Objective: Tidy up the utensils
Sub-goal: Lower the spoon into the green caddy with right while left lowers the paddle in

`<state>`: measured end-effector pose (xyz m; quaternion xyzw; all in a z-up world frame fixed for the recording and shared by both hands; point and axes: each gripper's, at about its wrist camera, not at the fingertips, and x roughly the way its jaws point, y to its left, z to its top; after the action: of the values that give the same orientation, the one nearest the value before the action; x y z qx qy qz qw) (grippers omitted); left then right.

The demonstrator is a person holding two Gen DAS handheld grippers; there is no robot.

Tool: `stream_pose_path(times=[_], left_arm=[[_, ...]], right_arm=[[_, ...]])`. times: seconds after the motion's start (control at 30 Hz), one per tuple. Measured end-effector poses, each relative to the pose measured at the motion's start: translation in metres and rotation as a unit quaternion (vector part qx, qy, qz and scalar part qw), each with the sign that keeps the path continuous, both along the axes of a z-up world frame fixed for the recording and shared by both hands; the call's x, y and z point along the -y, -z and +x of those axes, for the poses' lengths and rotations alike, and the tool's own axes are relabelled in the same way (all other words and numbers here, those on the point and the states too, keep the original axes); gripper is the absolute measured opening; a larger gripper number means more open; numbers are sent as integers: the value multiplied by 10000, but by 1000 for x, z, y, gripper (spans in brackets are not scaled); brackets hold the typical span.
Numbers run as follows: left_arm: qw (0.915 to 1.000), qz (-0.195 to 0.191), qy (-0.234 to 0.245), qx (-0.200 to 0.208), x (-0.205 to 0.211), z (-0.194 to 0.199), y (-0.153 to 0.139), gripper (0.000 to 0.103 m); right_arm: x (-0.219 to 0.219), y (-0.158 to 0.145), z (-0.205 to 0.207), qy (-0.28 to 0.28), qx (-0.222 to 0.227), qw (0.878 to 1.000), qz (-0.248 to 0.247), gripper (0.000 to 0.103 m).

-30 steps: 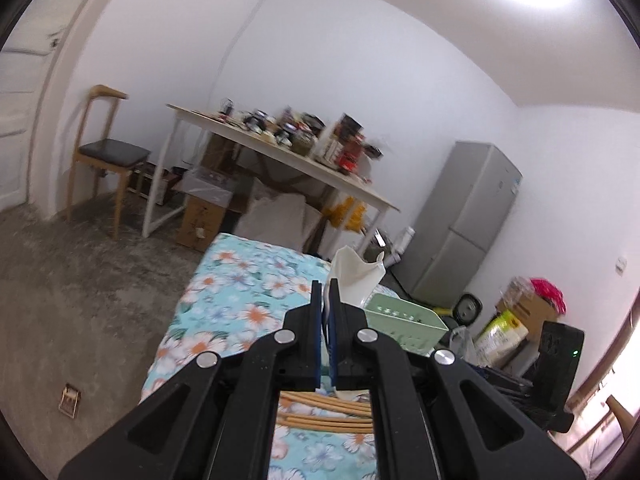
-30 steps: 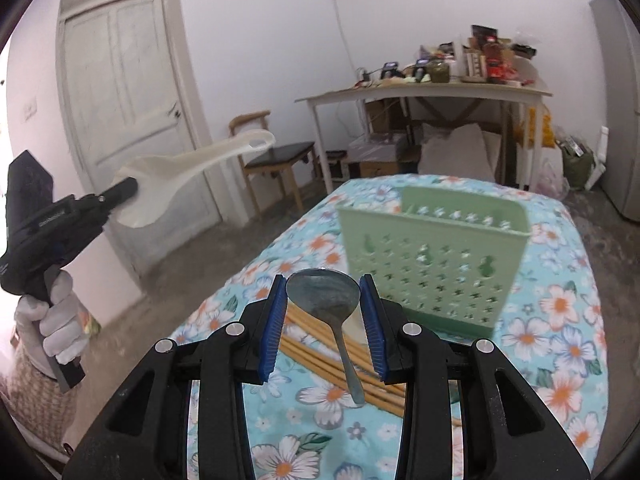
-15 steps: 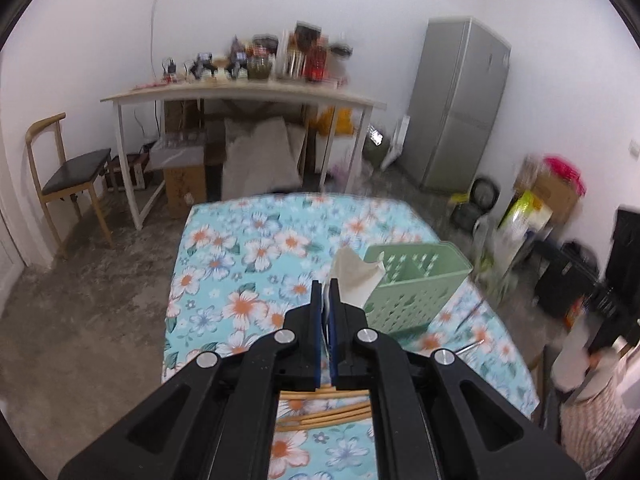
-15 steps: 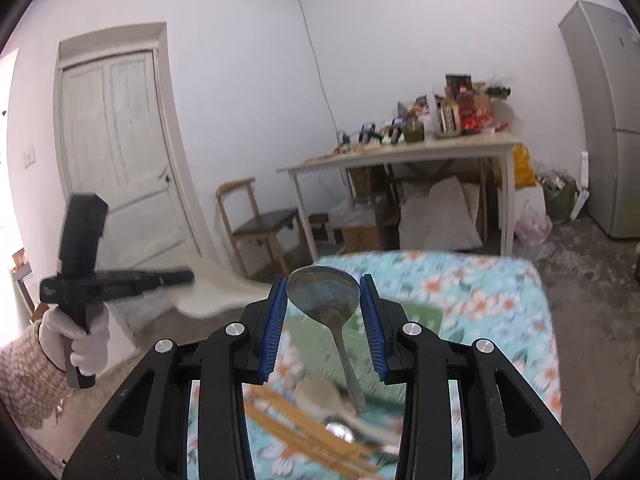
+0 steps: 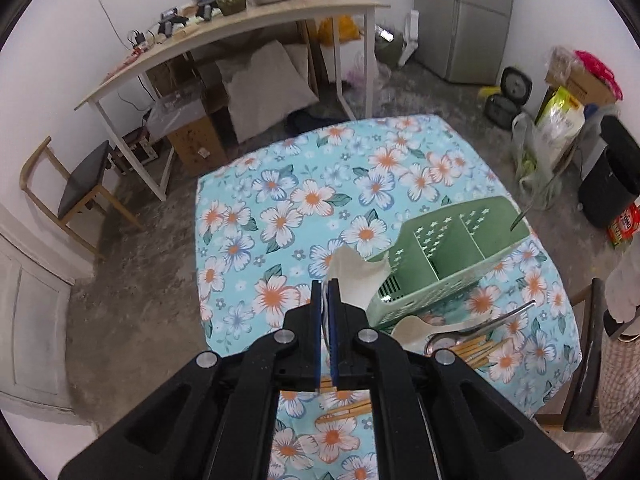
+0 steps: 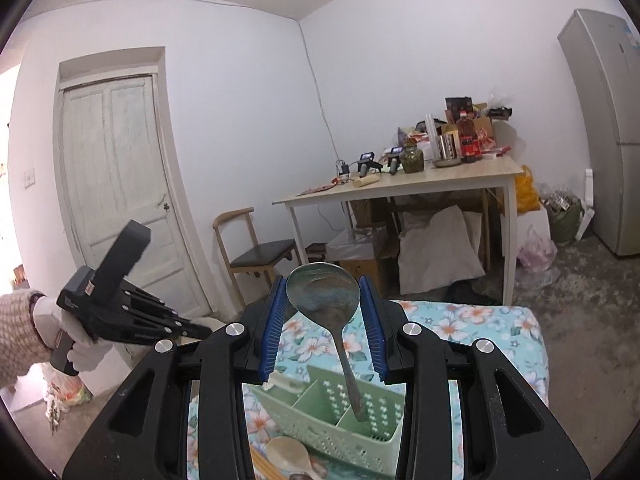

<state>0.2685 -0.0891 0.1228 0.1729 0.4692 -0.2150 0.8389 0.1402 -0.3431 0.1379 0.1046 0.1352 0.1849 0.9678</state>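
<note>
Right fingers (image 6: 324, 328) clamping metal spoon (image 6: 322, 300) bowl (handle hanging over green caddy (image 6: 340, 420)); left fingers (image 5: 329, 292) pinching white spoon (image 5: 356, 280)

White walls (image 6: 240, 100) and a white ceiling close in a room with a rough grey concrete floor (image 5: 132, 240), where a pale panelled door (image 6: 116, 184) stands shut in the corner. Against the far wall stands a light wooden table on white legs (image 6: 404, 186) — its top crowded with jars, bottles and small devices, with cardboard boxes and pale sacks (image 6: 436, 252) stowed beneath — and beside it a wooden chair with a dark seat (image 6: 260, 256). A tall grey refrigerator (image 5: 464, 16) fills the other corner, with bags and boxes (image 5: 568, 92) heaped along the wall near it.
</note>
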Motion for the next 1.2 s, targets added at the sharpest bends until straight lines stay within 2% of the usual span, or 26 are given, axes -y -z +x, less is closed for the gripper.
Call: stream_pose_path(times=[0.2, 0.27, 0.33, 0.43, 0.53, 0.67, 0.77, 0.87, 1.0, 1.2], left_arm=[[9999, -37, 12, -132, 21, 16, 15, 6], [9994, -275, -12, -217, 22, 22, 19, 10], [9981, -530, -102, -293, 20, 27, 22, 20], [9954, -912, -206, -229, 14, 30, 18, 29], [9896, -1399, -343, 6, 3, 30, 7, 35], [9803, -1866, -561, 334, -21, 20, -3, 39], [9730, -2129, -721, 525, -40, 7, -4, 43], [9608, -2516, -997, 597, -65, -10, 7, 46], [9508, -2772, -1246, 607, -87, -31, 28, 46], [9483, -2791, -1319, 740, -94, -63, 52, 47]], right_arm=[[10, 9, 19, 16, -216, 9997, 147, 34], [11, 13, 25, 27, -298, 9994, 157, 34], [11, 17, 30, 42, -388, 9991, 162, 35], [11, 25, 38, 9, -545, 9983, 193, 34], [8, 36, 46, 24, -697, 9975, 128, 34], [4, 51, 56, 21, -929, 9957, 26, 35], [1, 62, 60, 15, -1123, 9937, -68, 35], [-3, 69, 59, 41, -1203, 9925, -193, 35], [-5, 66, 53, 50, -1184, 9926, -269, 41], [5, 58, 36, 187, -1128, 9934, -127, 44]])
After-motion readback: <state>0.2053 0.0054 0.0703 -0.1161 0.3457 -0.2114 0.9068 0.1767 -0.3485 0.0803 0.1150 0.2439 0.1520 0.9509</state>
